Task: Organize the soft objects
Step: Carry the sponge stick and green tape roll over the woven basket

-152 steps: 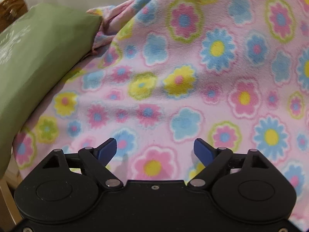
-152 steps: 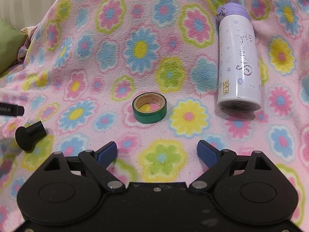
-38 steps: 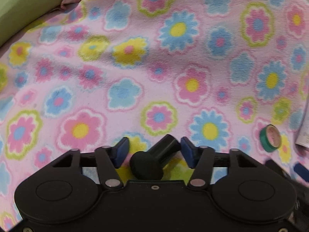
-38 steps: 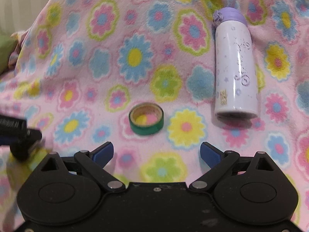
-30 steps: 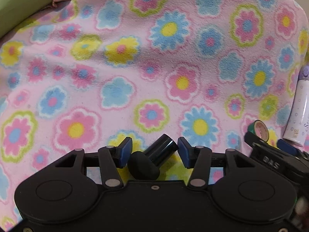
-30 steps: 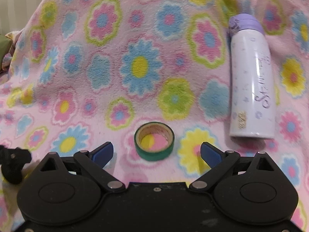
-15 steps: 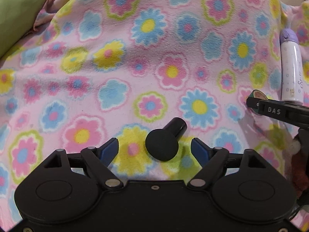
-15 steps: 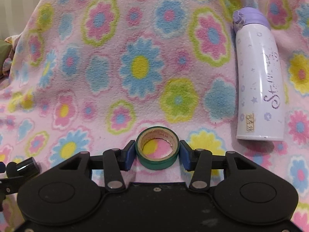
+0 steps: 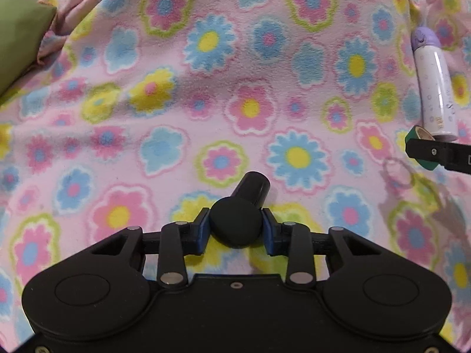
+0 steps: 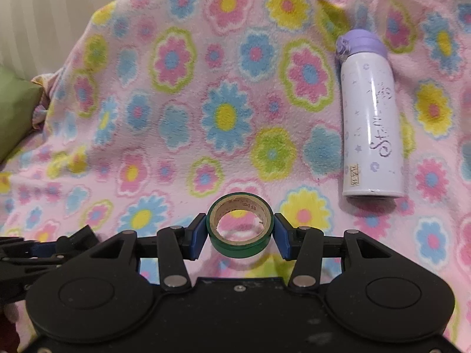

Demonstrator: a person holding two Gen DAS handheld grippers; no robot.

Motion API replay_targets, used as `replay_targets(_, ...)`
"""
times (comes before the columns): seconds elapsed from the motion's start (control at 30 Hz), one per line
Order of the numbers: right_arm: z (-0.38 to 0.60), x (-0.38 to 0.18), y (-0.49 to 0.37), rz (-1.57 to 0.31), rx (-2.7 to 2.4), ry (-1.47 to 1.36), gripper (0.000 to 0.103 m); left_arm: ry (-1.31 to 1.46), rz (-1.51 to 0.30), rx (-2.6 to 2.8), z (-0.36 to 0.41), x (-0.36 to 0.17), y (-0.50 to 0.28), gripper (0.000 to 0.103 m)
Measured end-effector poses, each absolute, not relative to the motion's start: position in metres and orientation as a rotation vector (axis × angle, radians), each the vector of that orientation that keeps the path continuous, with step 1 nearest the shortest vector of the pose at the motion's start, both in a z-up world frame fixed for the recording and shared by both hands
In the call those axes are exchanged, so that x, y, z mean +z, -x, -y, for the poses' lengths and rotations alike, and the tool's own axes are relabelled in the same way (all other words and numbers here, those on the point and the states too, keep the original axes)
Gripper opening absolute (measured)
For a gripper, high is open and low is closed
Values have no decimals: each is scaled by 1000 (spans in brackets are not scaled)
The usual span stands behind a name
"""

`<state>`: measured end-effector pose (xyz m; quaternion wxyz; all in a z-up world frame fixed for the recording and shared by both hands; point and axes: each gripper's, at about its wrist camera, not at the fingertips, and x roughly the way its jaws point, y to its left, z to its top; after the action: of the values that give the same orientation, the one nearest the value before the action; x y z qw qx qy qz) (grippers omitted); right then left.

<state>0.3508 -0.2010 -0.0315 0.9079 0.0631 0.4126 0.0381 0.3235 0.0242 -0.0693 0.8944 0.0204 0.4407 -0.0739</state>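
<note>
Green pillow (image 9: 17,50) sits way over on the left edge, tucked against the bunched-up hem of the pink flowered fleece blanket (image 9: 164,111) that covers pretty much everything in both views. Moving right, the left claw (image 9: 235,231) is clenched on the rounded head of a black knobbed thing (image 9: 238,220) (some kind of plastic handle or cap, can't tell exactly what), with the stubby cylinder part poking forward over a yellow flower; both blue pads (image 9: 202,234) are pressed against its sides. Further right, the right claw (image 10: 240,231) is grasping a roll of green tape (image 10: 240,228) across its outer edge, with the blanket visible through the cardboard core, and the roll looks lifted slightly off the fleece, with a faint shadow under it. In the left wrist view you can spot that same tape at the far right, partly behind the other claw's black body. Last on the right, a white bottle (image 10: 371,129) with a lilac cap is lying on the blanket, cap end away from the camera, just beyond and beside the tape, not touching it.
</note>
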Motion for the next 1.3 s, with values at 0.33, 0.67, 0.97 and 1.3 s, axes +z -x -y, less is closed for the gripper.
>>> replay_targets(0.33,210,1,-301,-860,83,-179,47,-2,-940,-137,-16,-39,-287,36)
replay_targets(0.67,211,50,-227,-799,117,-208,47,15,-883,-143,2,6,-221,36)
replay_targets(0.97,211,93,-144,-729,155,-228,47,46,-805,-163,7,35,-158,36)
replay_targets(1.3,219,106,-64,-732,148,-272,48,79,-765,-189,4,45,-84,36)
